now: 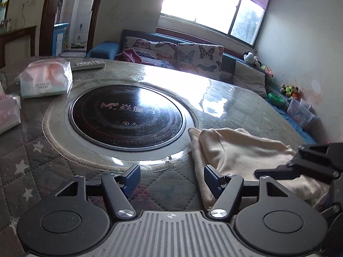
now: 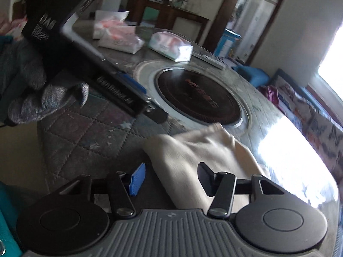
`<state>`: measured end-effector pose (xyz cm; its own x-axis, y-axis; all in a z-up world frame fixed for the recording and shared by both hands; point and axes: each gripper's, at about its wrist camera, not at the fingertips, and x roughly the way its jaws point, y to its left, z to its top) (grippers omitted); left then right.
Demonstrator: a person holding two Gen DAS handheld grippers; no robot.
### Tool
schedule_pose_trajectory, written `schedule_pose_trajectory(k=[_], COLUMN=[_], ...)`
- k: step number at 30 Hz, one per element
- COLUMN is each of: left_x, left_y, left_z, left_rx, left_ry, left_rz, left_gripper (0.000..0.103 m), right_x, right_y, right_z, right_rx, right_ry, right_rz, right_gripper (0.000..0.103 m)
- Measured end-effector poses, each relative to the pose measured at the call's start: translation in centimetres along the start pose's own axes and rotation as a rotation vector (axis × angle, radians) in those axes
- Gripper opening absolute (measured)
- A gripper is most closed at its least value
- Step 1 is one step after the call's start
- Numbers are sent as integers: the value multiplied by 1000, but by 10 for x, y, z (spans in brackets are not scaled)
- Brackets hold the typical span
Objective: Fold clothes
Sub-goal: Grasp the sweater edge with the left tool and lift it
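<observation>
The cream cloth [image 1: 242, 150] lies bunched on the counter [image 1: 64, 171] at four o'clock of the black hob [image 1: 128, 117]. It looks soft, light and floppy; best pinched at an edge. The left tongs [image 1: 171, 180] gape, empty; the right tongs [image 2: 171, 180] stand half-open over it, gripping nothing.

In the left wrist view the right tongs [image 1: 276, 171] are cut off by the right edge and hide part of the cloth [image 1: 235, 150], so their jaws cannot be read there. In the right wrist view the left tongs [image 2: 150, 98] and the cloth's far corner are smeared with blur. Print on the tissue pack [image 1: 45, 79] beyond the hob [image 1: 128, 115] is too small to read.
</observation>
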<state>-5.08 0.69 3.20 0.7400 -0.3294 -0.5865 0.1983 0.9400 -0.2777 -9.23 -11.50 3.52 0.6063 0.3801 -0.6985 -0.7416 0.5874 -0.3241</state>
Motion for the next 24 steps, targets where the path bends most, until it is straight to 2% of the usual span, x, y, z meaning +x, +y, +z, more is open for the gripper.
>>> schedule_pose_trajectory(k=[6,8,13,18,20,24], left_x=[0,2,10,17,21,33], left_y=[4,5,11,16,19,22], left_z=[4,5,3,2,3,3], left_rx=[-79,-109,-215,-345,-404,-530], left_ry=[13,29,67,91,99,140], left_rz=[-70,-101,-156,-214,-236,-280], left_gripper=[68,68,69,73,77,80], right_x=[17,24,29,25,21,11], right_y=[10,14,18,2,-7,-21], right_z=[11,11,9,11,13,13], right_rx=[-59,-77,-91,10,65,147], right_ry=[9,21,26,3,-6,-32], right_rz=[4,-6,-26,-10,11,44], right_gripper=[42,41,29,11,9,7])
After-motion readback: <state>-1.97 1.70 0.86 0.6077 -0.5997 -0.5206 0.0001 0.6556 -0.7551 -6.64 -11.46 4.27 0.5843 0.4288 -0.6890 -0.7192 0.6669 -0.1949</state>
